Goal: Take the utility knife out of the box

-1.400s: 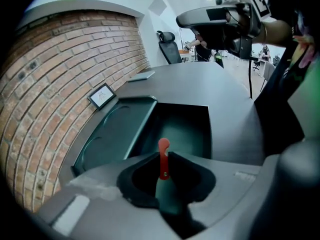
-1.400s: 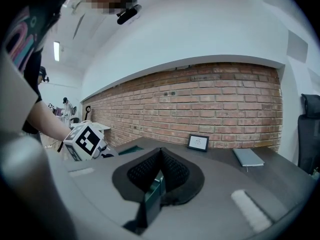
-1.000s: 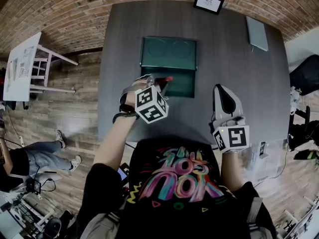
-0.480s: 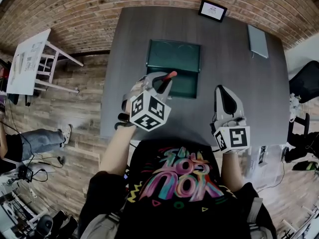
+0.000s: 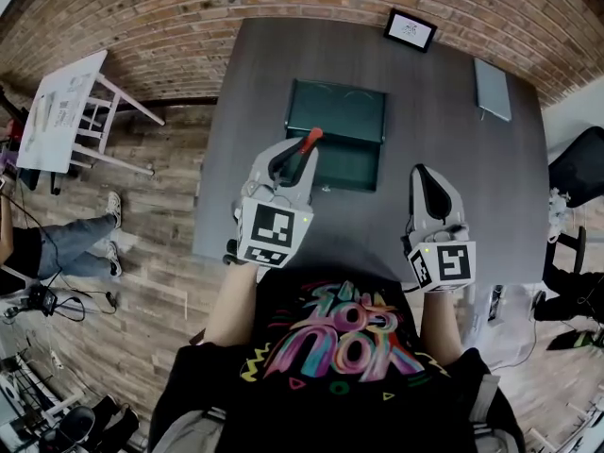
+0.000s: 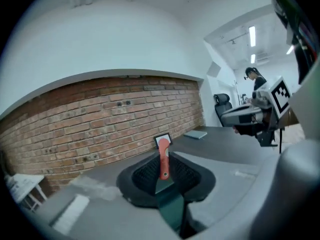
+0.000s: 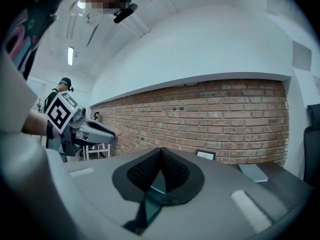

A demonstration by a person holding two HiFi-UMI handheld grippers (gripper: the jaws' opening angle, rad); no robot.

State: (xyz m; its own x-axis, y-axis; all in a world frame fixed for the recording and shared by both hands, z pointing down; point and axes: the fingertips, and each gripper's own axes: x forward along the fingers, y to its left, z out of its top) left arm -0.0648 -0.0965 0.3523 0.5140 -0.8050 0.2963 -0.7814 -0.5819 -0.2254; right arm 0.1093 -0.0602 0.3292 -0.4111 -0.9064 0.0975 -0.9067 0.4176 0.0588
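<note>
The person stands at a dark table [image 5: 453, 159] with a gripper in each hand. The left gripper [image 5: 300, 159] is held up in the air over the table. Its jaws are pinching the utility knife [image 5: 312, 139], which has a red handle. In the left gripper view the knife [image 6: 163, 161] sticks up between the two black pads, and its red end points at the brick wall [image 6: 100, 129]. The knife is out of the box [image 5: 349, 166]. The box is green and lies open on the table, just past the tip of the knife. The right gripper [image 5: 427, 179] is near the person's tummy, to the right of the box. Its jaws [image 7: 160, 156] are pressed together, and there is nothing in them. A small picture frame [image 5: 410, 29] stands at the far edge of the table. A flat grey thing [image 5: 493, 89] lies near the far right corner. Another person's legs [image 5: 66, 248] show on the wood floor to the left.
</note>
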